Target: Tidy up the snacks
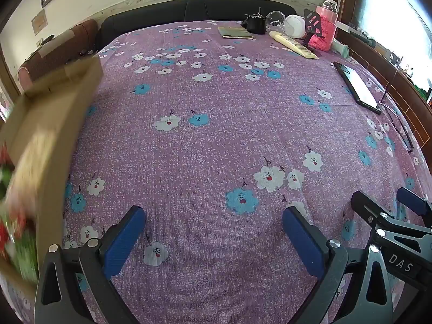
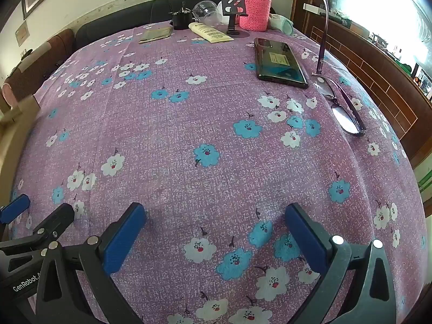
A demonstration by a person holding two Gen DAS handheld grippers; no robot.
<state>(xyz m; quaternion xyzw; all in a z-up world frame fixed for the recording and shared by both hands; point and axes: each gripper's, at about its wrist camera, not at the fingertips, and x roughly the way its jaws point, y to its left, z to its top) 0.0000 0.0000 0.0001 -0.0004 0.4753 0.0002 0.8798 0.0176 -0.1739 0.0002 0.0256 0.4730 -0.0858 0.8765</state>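
Observation:
An open cardboard box (image 1: 54, 113) stands at the left edge of the table in the left wrist view, blurred. Red and green snack packets (image 1: 13, 229) lie inside it. My left gripper (image 1: 213, 213) is open over the purple flowered tablecloth (image 1: 216, 135), just right of the box, with nothing between its blue pads. My right gripper (image 2: 216, 210) is open too, empty, above bare cloth. Each gripper shows in the other's view: the right gripper (image 1: 386, 199) at lower right, the left gripper (image 2: 40, 208) at lower left. A corner of the box (image 2: 16, 113) shows at the left edge of the right wrist view.
A phone (image 2: 278, 62) and glasses (image 2: 343, 108) lie on the right side. At the far edge stand a pink-sleeved bottle (image 2: 255, 8), a black phone stand (image 2: 233, 5), a cream tube (image 2: 210, 33), a booklet (image 2: 156, 35) and a small black pot (image 2: 181, 19).

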